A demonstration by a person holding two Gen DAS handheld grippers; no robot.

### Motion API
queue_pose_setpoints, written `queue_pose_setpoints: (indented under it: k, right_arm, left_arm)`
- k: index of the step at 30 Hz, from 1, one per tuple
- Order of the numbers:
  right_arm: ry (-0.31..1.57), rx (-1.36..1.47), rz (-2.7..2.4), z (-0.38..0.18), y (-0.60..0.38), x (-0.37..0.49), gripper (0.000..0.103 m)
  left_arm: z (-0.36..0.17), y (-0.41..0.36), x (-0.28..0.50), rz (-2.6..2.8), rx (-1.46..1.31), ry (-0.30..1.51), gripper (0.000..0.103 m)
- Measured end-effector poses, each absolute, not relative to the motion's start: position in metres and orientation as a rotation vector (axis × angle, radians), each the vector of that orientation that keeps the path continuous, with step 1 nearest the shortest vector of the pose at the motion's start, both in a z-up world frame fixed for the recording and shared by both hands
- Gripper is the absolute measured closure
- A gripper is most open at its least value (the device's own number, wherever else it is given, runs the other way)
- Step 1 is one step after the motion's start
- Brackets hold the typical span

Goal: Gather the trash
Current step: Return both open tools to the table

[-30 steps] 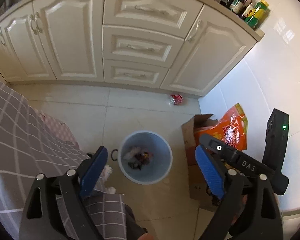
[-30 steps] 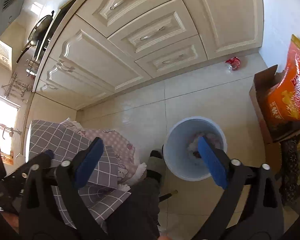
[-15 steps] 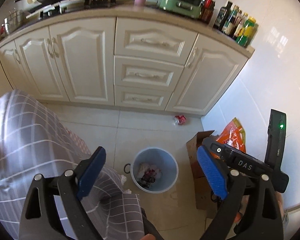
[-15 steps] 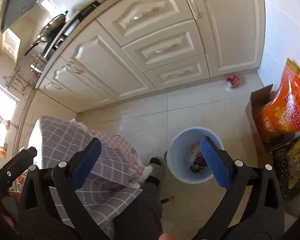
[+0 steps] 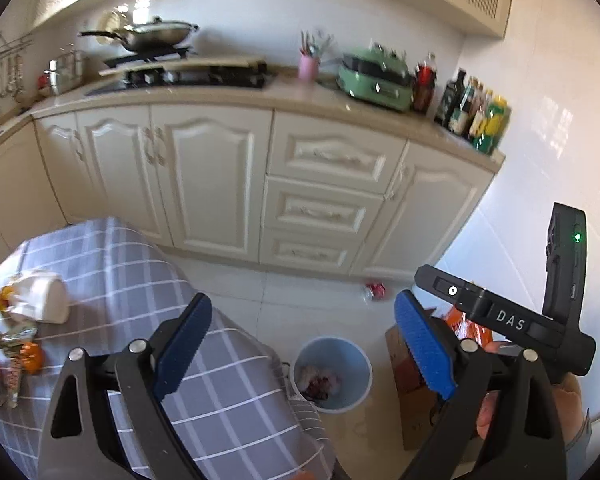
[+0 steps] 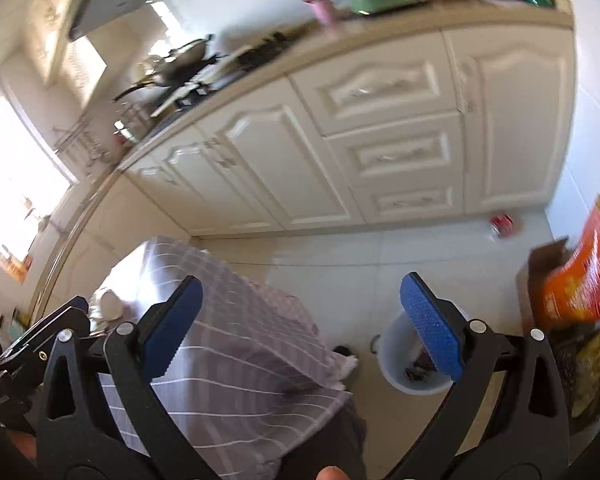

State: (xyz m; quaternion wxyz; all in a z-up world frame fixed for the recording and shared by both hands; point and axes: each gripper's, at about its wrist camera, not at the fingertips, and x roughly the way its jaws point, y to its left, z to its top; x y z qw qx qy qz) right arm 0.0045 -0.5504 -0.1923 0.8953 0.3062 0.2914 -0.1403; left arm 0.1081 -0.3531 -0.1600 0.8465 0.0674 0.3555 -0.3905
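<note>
Both grippers raised since earlier | fingers apart, empty | bin (image 5: 332, 374) farther below

A table under a grey checked cloth (image 5: 148, 280) carries wrappers (image 5: 14, 356) and crumpled white paper (image 5: 40, 296) at its left end.

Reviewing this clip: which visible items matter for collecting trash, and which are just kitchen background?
Job: blue bin holding scraps; wrappers and white cup on the checked tablecloth; crushed red can on the floor.

Background: wok, green cooker, bottles, orange bag.
</note>
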Motion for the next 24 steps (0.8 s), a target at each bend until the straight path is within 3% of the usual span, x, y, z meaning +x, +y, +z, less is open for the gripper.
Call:
queue_pose_setpoints:
  k: [12, 24]
  right_arm:
    - [0.559, 0.527, -0.108, -0.141, -0.458, 0.047, 0.006]
    - [0.547, 0.432, 0.046, -0.113, -0.378, 0.078, 0.006]
  left_arm:
    - [-0.112, -0.253, 0.103, -0.714, 0.072, 0.601, 0.012]
    - [-0.098, -0.161, 0.102, -0.601, 0.009, 0.531, 0.012]
